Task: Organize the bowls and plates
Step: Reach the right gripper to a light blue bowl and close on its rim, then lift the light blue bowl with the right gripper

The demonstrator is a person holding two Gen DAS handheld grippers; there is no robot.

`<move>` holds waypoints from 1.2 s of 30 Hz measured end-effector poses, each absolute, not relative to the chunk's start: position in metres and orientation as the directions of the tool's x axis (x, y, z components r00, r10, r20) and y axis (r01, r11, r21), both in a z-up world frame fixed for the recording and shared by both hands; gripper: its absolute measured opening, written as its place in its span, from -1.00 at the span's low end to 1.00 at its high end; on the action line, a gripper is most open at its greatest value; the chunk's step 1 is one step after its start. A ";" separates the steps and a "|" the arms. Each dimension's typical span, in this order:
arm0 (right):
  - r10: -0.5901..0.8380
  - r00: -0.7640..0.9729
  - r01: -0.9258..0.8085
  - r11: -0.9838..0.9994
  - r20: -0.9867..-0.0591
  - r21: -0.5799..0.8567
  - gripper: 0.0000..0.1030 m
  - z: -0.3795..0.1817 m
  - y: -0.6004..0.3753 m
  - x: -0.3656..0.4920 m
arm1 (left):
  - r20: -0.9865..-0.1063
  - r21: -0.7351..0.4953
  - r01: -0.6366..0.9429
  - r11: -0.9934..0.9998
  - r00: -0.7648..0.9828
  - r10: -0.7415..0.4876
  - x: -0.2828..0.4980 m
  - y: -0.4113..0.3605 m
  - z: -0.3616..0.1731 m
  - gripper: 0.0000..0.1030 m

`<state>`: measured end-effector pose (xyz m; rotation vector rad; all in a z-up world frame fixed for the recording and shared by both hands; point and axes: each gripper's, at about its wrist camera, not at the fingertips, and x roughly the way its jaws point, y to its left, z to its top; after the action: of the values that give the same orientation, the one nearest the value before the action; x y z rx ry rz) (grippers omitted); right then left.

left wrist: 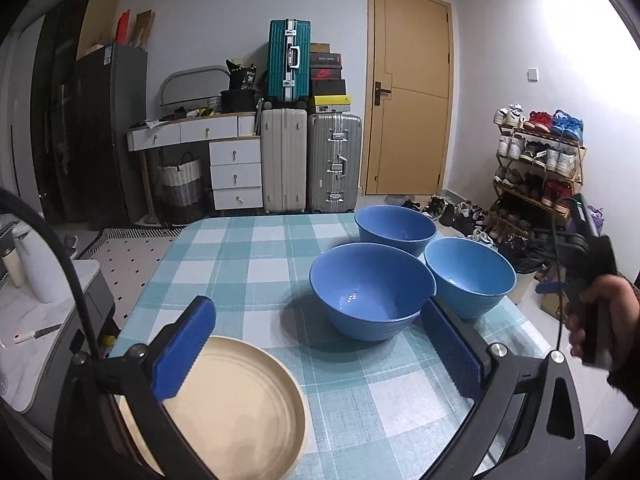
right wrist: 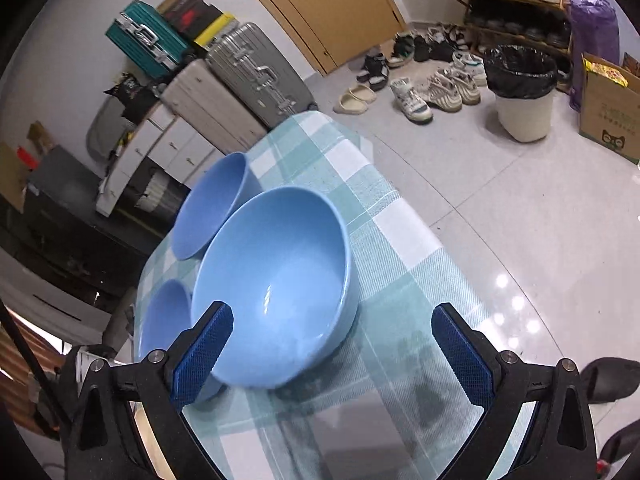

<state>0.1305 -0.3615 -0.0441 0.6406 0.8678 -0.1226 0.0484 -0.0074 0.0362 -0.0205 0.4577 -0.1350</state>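
Three blue bowls stand close together on the checked tablecloth (left wrist: 248, 264): a near one (left wrist: 372, 292), a right one (left wrist: 470, 276) and a far one (left wrist: 396, 228). A cream plate (left wrist: 240, 408) lies at the table's near left corner, partly under my left finger (left wrist: 186, 344). My left gripper (left wrist: 320, 344) is open just short of the near bowl, holding nothing. In the right wrist view my right gripper (right wrist: 334, 356) is open above the right bowl (right wrist: 276, 284), its left pad (right wrist: 204, 356) over the near rim. The other two bowls (right wrist: 216, 204) (right wrist: 168, 316) sit behind it.
The table's right edge (right wrist: 400, 200) drops to a tiled floor with a lined bin (right wrist: 524, 92), a cardboard box (right wrist: 608, 116) and loose shoes (right wrist: 416, 100). Suitcases (left wrist: 312, 160), a drawer unit (left wrist: 236, 172) and a door (left wrist: 408, 100) stand beyond. A hand (left wrist: 592, 304) holds the right gripper's handle.
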 end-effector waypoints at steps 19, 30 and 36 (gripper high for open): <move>0.138 0.476 0.416 0.835 -0.869 0.360 -0.73 -0.075 -0.356 0.178 | -0.465 -0.063 0.128 0.990 0.874 -0.142 0.054 -0.006 0.033 1.00; 0.182 0.451 0.348 0.866 -0.874 0.360 -0.77 -0.068 -0.357 0.140 | -0.471 -0.062 0.128 0.990 0.871 -0.142 0.055 -0.004 0.028 1.00; 0.241 0.435 0.296 0.872 -0.868 0.390 -0.77 -0.069 -0.345 0.103 | -0.481 -0.062 0.130 0.990 0.865 -0.144 0.055 -0.006 0.026 1.00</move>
<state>0.1029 -0.3454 -0.0694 0.5403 1.1357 -0.0366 0.0549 -0.0058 0.0256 -0.0281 0.5057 -0.1436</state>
